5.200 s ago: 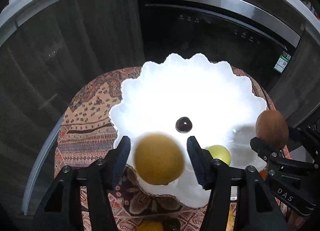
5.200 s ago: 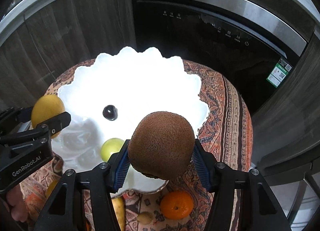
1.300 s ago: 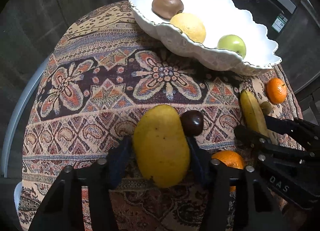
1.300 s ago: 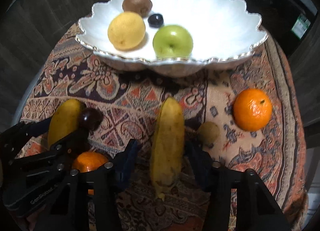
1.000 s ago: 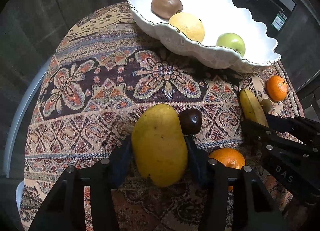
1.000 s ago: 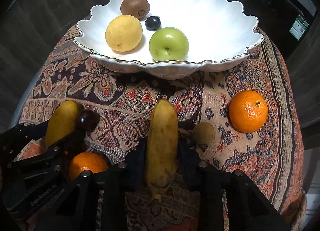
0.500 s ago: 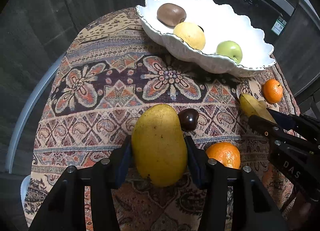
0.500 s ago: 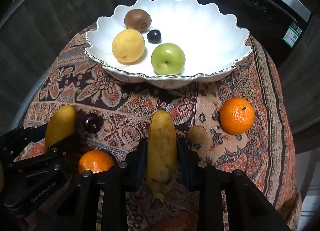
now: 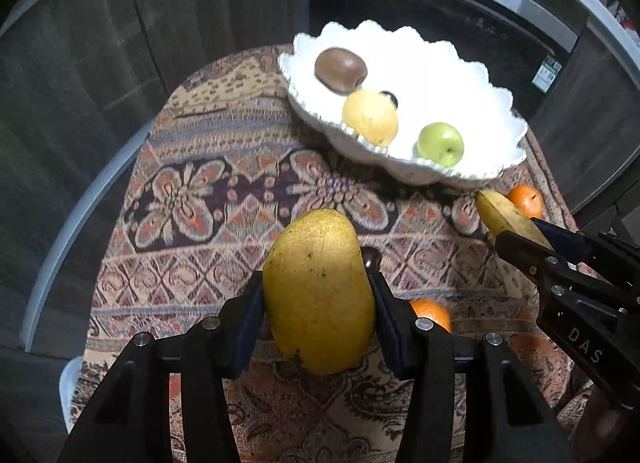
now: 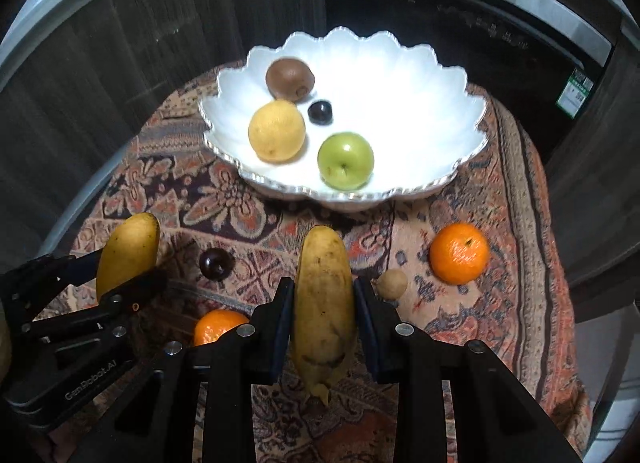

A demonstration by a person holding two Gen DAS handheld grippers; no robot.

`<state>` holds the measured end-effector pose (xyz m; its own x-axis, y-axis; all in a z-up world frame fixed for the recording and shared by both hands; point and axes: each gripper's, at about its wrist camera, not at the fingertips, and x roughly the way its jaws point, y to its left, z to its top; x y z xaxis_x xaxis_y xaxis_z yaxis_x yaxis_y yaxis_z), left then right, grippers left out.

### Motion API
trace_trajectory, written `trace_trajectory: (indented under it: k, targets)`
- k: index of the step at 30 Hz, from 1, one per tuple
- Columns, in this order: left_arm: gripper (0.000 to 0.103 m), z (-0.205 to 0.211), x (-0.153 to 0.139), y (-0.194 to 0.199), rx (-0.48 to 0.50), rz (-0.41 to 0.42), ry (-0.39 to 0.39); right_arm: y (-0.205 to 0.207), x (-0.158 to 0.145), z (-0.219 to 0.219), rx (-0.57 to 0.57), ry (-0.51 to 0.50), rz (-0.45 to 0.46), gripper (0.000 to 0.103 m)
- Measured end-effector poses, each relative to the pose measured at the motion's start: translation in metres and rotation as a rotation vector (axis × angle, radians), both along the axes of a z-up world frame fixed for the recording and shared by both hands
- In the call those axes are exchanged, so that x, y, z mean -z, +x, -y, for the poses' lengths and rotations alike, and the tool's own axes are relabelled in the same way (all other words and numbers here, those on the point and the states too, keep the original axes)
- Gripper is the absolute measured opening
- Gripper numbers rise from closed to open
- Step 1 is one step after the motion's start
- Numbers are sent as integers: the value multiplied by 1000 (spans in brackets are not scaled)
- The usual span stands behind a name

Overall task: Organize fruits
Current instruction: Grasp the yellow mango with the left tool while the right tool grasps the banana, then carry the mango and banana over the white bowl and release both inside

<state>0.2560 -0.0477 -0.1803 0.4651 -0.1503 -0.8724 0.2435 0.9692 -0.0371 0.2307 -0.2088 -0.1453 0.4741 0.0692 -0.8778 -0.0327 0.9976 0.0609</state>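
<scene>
My left gripper [image 9: 318, 295] is shut on a yellow mango [image 9: 318, 287] and holds it above the patterned cloth. My right gripper [image 10: 323, 305] is shut on a banana [image 10: 323, 295], also lifted off the cloth. From the left wrist view the banana [image 9: 508, 219] sticks out of the right gripper at the right. The white scalloped bowl [image 10: 420, 103] stands at the far side and holds a kiwi [image 10: 289, 78], a lemon [image 10: 276, 131], a green apple [image 10: 345, 161] and a dark plum [image 10: 320, 111].
On the cloth [image 10: 248, 215] lie a dark plum [image 10: 216, 263], an orange [image 10: 459, 253], a second orange [image 10: 218, 327] near the grippers and a small brown fruit [image 10: 393, 283]. Dark cabinet fronts and an appliance [image 10: 460, 15] stand behind the round table.
Both grippers have risen with their fruit; the mango and the banana have come off the cloth, and the table and bowl look farther away.
</scene>
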Motion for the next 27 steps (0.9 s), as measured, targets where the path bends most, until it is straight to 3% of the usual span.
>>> trace_trajectory:
  k: [15,27]
  targets:
    - [50,23,-53,26,48,111,-17,15,-48,18,30,14,103,32]
    - [50,43,-71,72,66,155,-24,51,-62,41,73,4,151,32]
